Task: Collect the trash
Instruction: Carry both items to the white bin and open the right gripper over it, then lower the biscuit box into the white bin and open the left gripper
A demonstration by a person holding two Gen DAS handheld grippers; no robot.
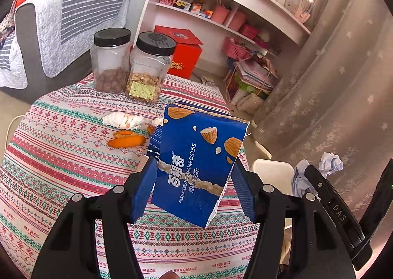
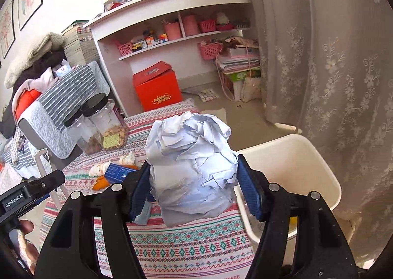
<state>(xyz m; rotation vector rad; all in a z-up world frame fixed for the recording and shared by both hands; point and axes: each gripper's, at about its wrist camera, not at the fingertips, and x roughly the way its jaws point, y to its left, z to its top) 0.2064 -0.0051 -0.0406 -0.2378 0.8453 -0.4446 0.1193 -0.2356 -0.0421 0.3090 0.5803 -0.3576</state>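
My left gripper (image 1: 194, 178) is shut on a blue biscuit box (image 1: 199, 163) and holds it tilted above the patterned tablecloth (image 1: 61, 156). My right gripper (image 2: 192, 175) is shut on a big ball of crumpled white paper (image 2: 191, 163), held above the table's right edge beside a cream trash bin (image 2: 294, 170). That paper (image 1: 329, 163) and bin (image 1: 272, 170) also show at the right of the left wrist view. Orange peel (image 1: 127, 141) and crumpled tissues (image 1: 122, 120) lie on the cloth past the box. A second blue box (image 2: 120, 172) lies by them.
Two black-lidded clear jars (image 1: 145, 67) of nuts stand at the table's far edge. A grey sofa (image 1: 49, 33) is at the left. A red box (image 1: 184, 57) and a pink-white shelf (image 1: 221, 8) stand beyond, and a lace curtain (image 1: 331, 82) hangs at the right.
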